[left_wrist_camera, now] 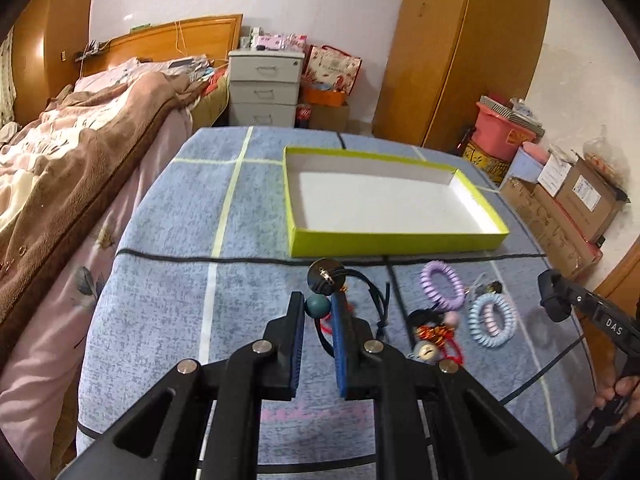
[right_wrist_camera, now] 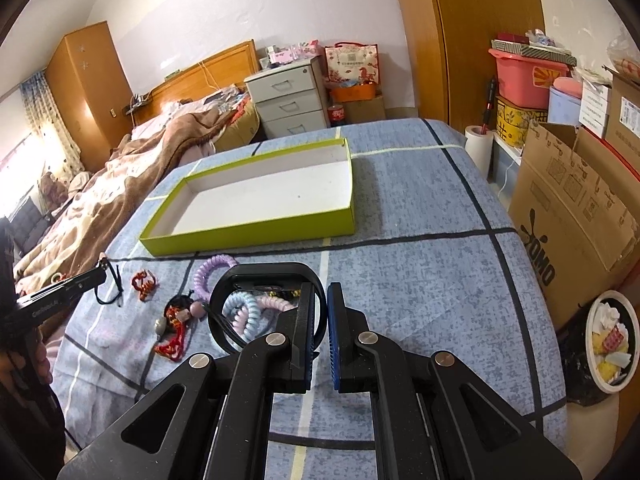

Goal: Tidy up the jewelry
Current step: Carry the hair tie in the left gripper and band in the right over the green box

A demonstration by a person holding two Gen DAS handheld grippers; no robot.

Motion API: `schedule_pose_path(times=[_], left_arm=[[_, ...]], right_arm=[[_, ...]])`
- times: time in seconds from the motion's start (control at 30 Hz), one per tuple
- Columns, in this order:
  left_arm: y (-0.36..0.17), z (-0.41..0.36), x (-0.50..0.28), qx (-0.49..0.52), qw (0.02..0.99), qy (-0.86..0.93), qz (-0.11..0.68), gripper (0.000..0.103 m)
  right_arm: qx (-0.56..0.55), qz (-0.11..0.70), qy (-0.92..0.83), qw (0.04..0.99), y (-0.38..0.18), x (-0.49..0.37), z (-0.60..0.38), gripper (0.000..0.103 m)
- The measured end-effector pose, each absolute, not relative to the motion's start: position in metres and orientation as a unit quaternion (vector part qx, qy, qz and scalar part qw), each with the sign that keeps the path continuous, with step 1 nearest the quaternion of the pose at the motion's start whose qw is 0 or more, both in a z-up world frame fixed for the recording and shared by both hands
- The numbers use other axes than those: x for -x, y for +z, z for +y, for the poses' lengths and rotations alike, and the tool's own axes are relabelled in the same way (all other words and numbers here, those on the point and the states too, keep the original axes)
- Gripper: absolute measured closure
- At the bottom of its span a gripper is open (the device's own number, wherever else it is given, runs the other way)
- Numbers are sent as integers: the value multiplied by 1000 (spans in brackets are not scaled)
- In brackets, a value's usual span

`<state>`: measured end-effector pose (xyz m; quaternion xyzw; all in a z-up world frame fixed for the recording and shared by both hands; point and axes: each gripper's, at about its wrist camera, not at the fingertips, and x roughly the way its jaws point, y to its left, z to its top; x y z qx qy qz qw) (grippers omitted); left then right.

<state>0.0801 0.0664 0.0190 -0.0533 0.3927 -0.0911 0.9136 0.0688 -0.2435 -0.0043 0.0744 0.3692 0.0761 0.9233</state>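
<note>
Your left gripper [left_wrist_camera: 318, 306] is closing its blue-padded jaws on a teal bead [left_wrist_camera: 317, 305] of a black-cord necklace [left_wrist_camera: 352, 280], which is lying on the blue plaid cloth [left_wrist_camera: 168, 288] in front of the lime-green tray [left_wrist_camera: 396, 242]. Your right gripper [right_wrist_camera: 320, 308] is holding its jaws narrowly apart, its left finger sitting inside a black bangle [right_wrist_camera: 224, 292] that it is not clamping. Purple [left_wrist_camera: 442, 282] and blue-pink spiral hair ties [left_wrist_camera: 491, 319] and a red charm bracelet [left_wrist_camera: 438, 340] are lying just beside the necklace, near the tray.
</note>
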Motion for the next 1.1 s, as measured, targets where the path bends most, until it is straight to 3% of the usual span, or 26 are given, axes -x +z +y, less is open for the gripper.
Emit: schedule_pose_path(times=[0.53, 1.1], left_arm=[[49, 44, -132, 63, 923, -111, 362, 89], [28, 30, -222, 69, 907, -105, 402, 89]], right_arm=[[-50, 342, 72, 936, 31, -132, -234, 97], [-41, 396, 53, 916, -2, -234, -231, 97]])
